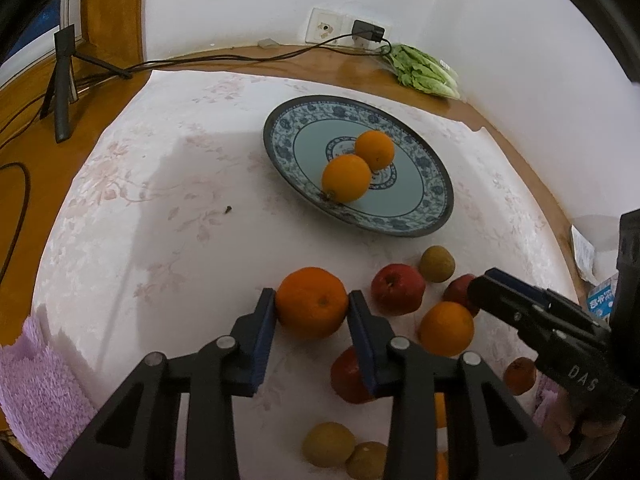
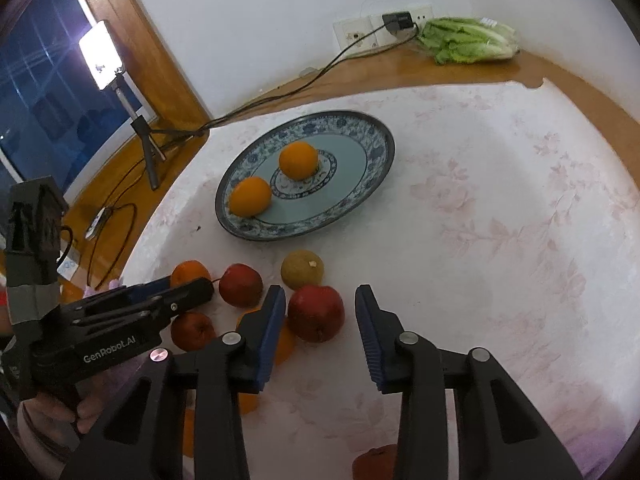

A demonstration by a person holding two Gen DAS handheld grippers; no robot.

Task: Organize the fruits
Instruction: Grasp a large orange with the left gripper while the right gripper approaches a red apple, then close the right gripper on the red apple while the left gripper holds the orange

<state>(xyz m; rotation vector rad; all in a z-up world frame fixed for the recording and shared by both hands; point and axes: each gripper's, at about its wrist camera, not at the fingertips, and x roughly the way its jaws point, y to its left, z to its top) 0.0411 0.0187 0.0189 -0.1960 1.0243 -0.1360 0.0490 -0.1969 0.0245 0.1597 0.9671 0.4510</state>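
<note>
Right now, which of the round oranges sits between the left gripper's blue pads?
The loose orange on the white cloth, pressed by both pads of the left gripper; two others rest on the blue patterned plate.

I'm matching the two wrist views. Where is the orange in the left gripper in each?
Left wrist: orange, low centre, between the left gripper pads.
Right wrist: same orange, far left, partly hidden behind that gripper.
Shared landmark: plate holding two oranges.

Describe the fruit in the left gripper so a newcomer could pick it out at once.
Start at the blue-patterned plate on the white cloth; a cluster of loose fruit lies nearer the camera. The orange sits at the cluster's left edge, clamped between the left gripper pads. The only fruit squeezed by blue pads.
</note>
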